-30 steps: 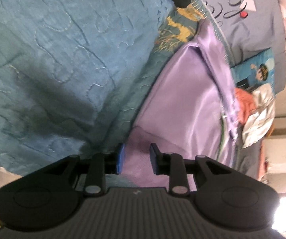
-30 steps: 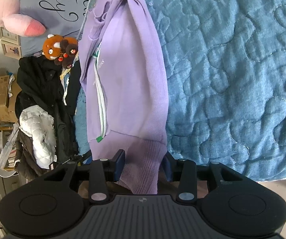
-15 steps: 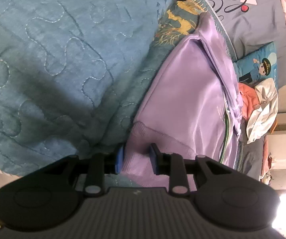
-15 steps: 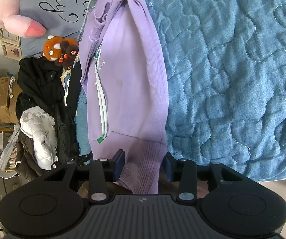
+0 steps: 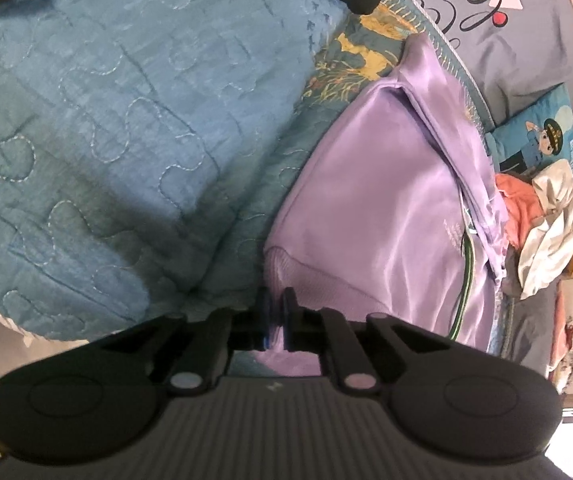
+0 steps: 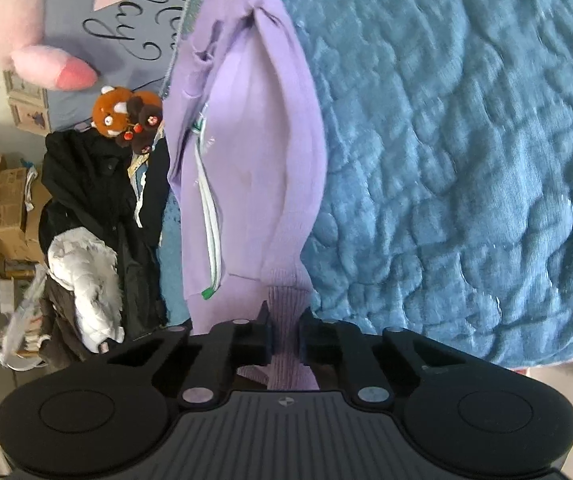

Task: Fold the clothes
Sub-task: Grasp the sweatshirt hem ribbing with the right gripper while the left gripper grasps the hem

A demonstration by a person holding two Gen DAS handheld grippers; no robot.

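Quilt [image 6: 466, 140], blue and stitched, covers the bed; a grey pillow [image 5: 526, 32], plush toy [image 6: 120, 118] and heaped dark clothes [image 6: 98, 200] crowd its far side. The purple sweatshirt [image 6: 246, 152] lies along the quilt's edge. A second ago both my tongs stood open around its hem; now my left gripper [image 5: 275, 312] and right gripper [image 6: 285, 328] each pinch the ribbed hem.

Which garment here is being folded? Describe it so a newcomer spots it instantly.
Start at the blue quilted bedspread. Along its edge lies a lilac sweatshirt, its ribbed hem pinched in the right claw. The black jacket and white cloth beside it are untouched.
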